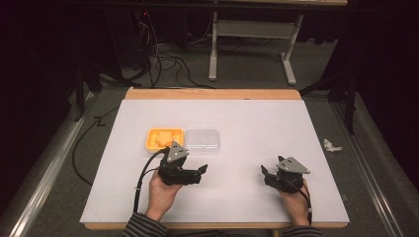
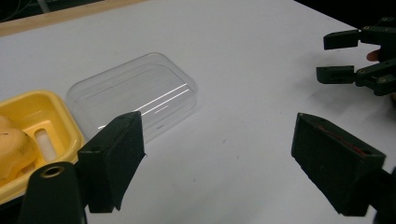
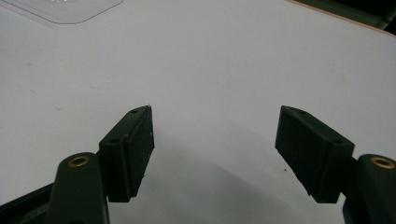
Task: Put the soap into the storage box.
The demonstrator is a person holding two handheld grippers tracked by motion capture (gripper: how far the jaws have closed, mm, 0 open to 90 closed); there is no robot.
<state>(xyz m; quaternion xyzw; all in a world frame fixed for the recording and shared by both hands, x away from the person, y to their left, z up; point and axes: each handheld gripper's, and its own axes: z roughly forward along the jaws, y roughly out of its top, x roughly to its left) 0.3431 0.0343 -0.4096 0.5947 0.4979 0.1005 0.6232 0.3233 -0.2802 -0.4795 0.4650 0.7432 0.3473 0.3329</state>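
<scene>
A yellow tray (image 1: 151, 139) holding a pale orange lump (image 1: 165, 138) sits left of centre on the white table top (image 1: 257, 123). A clear plastic box (image 1: 201, 142) lies against the tray's right side. My left gripper (image 1: 201, 171) is just in front of the two, pointing right, open and empty. In the left gripper view the tray (image 2: 44, 116), the lump (image 2: 11, 147) and the clear box (image 2: 135, 95) lie beyond the open left gripper (image 2: 217, 158). My right gripper (image 1: 264, 174) points left toward it, open and empty above bare table (image 3: 215, 149).
The table's wooden far edge (image 1: 212, 94) borders the white sheet. On the floor lie cables (image 1: 163, 61) at the back left and a crumpled paper (image 1: 332, 145) at the right. Another table's legs (image 1: 213, 49) stand behind.
</scene>
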